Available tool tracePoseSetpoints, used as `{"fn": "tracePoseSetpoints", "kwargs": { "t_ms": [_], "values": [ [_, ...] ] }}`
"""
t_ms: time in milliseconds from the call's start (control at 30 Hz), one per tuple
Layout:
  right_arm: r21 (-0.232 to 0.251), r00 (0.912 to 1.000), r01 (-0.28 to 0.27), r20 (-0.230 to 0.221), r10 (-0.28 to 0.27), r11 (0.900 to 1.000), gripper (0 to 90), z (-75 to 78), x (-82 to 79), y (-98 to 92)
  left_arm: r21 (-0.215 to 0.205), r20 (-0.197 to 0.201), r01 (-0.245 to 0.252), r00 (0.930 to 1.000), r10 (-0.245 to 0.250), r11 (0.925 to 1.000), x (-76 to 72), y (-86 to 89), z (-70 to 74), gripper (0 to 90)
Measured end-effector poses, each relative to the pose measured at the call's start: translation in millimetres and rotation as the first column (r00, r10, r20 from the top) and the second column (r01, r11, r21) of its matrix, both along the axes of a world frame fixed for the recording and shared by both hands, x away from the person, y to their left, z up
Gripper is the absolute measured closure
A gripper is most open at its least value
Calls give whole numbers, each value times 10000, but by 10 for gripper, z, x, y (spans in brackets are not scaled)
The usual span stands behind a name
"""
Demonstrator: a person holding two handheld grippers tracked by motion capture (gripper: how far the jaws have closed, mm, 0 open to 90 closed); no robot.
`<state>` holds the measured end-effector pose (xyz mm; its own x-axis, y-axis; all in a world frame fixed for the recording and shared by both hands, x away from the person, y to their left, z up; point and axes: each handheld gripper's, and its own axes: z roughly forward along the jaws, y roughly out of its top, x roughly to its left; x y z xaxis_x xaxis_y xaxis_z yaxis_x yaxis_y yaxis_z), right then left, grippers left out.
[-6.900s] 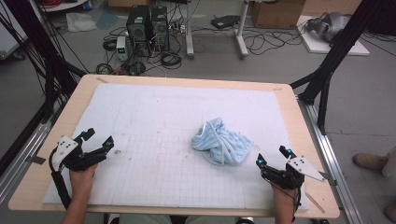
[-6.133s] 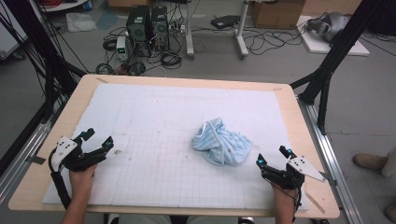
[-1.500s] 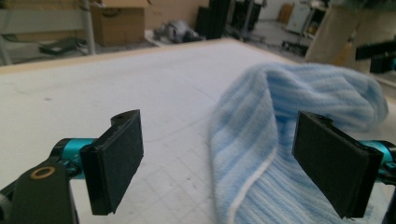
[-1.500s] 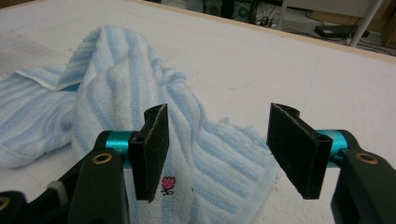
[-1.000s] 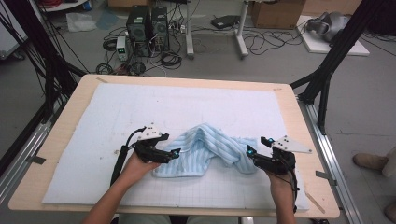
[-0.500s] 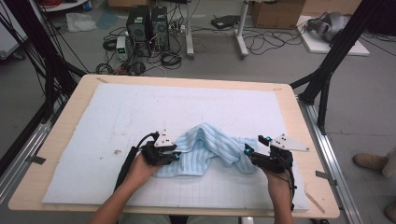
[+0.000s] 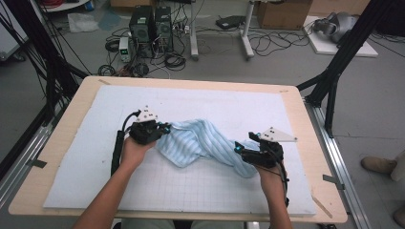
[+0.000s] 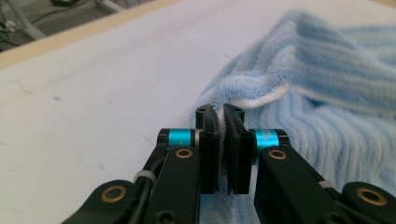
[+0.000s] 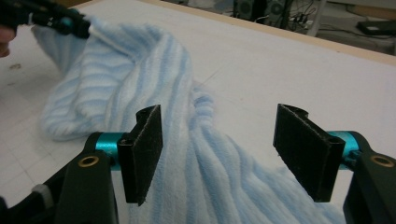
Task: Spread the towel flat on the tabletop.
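Since the left tool has just been closing and now pinches the white hem of the towel, which lies twisted mid-mat on the counter, I'd say the right side matters next. Right tool is wide open with cloth between its jaws, not gripped. I'd hunt for the matching corner, clamp it, then pull both hands apart gently so it untwists flat
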<state>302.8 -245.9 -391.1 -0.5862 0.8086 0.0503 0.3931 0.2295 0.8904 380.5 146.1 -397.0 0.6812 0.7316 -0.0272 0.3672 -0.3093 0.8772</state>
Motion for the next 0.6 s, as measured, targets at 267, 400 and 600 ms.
{"fn": "tracePoseSetpoints", "kwargs": {
  "t_ms": [267, 400, 600],
  "values": [
    [-520, 9831, -1601, -978, 1545, 9857, 430, -133, 162, 468, -684, 192, -216, 9996, 230, 9974, 119, 95, 80, 849],
    [-1517, 9731, -2054, -1372, 1852, 9668, 789, -205, 213, 657, -920, 334, -301, 9989, 333, 9953, 131, 124, 104, 848],
    [-717, 9595, -2623, -1258, 2521, 9623, 865, -152, 150, 622, -1039, 284, -312, 9990, 343, 9941, 121, 168, 88, 847]
  ]
}}
